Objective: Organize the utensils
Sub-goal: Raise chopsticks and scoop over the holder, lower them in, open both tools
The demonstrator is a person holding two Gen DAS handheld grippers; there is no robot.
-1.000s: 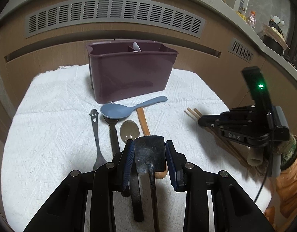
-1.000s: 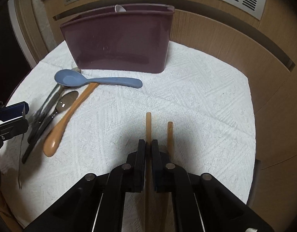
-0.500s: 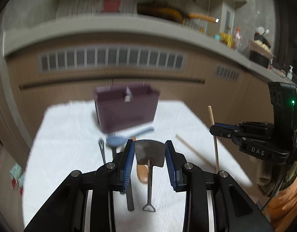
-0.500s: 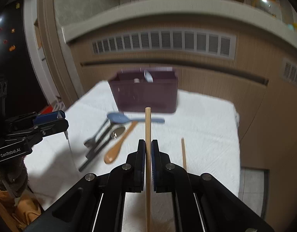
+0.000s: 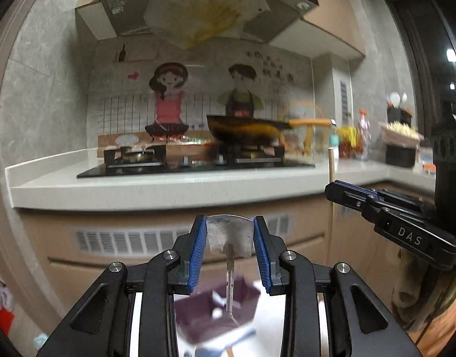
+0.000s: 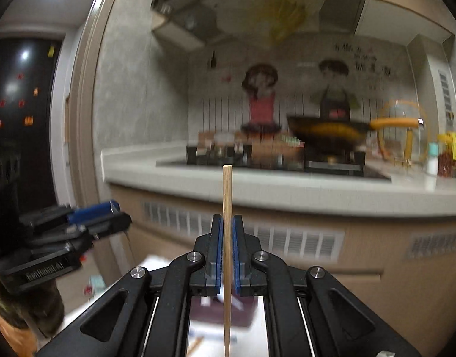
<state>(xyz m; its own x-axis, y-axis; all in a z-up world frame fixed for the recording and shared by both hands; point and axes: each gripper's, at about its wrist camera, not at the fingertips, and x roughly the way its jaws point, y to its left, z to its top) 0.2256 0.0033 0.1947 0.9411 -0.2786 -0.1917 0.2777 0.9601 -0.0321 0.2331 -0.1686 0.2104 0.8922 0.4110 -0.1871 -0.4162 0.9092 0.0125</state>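
Observation:
My left gripper (image 5: 229,236) is shut on a small metal spatula (image 5: 229,238); its blade sits between the blue pads and its handle hangs down. Below it lies the purple utensil caddy (image 5: 219,312), blurred, on the white cloth. My right gripper (image 6: 226,241) is shut on a wooden chopstick (image 6: 227,208) that stands upright. The right gripper also shows in the left wrist view (image 5: 376,208) with the chopstick (image 5: 331,163). The left gripper shows at the left of the right wrist view (image 6: 79,223). The caddy (image 6: 225,312) lies low in the right wrist view.
A kitchen counter (image 5: 168,184) with a gas hob and a dark wok (image 5: 245,132) runs across ahead. Bottles and jars (image 5: 361,139) stand at its right. Vented cabinet fronts (image 6: 287,241) lie below the counter. A blue spoon (image 5: 237,339) shows at the bottom.
Both grippers have risen high off the table and tilted up, carrying the spatula and the chopstick. The caddy and the table have dropped to the bottom of both views.

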